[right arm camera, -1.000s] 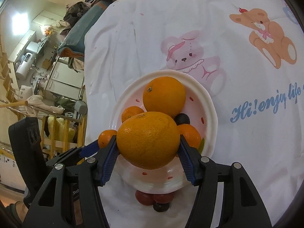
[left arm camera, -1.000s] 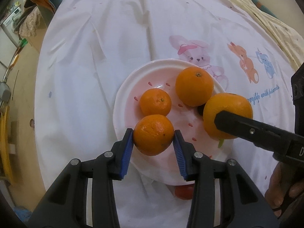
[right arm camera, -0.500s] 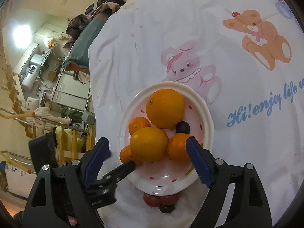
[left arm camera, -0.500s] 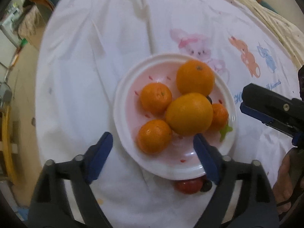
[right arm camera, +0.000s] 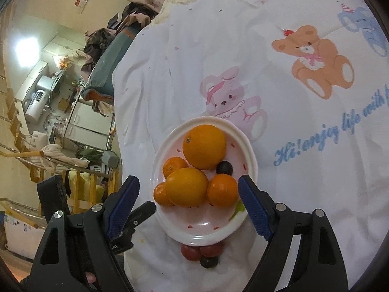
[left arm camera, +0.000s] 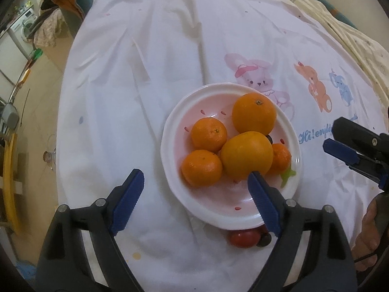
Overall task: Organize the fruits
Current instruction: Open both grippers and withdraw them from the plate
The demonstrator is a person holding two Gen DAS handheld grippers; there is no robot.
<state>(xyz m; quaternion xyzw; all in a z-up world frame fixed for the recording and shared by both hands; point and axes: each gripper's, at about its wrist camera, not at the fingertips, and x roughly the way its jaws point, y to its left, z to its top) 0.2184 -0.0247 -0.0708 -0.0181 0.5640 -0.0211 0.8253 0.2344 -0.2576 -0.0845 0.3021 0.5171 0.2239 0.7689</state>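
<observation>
The left gripper is spread wide and holds nothing, above the near rim of the plate. The right gripper is likewise wide apart and empty over the same rim. On the plate lie two big oranges and three small ones. Only the right wrist view shows the dark plum on the plate fully. Tomatoes sit touching the plate's near edge, on the tablecloth.

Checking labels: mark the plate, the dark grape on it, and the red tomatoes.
plate (right arm camera: 201,237), right wrist view, bare near rim.
grape (right arm camera: 224,167), right wrist view, centre of the dark fruit.
tomatoes (left arm camera: 242,239), left wrist view, middle of the larger red one below the plate.
</observation>
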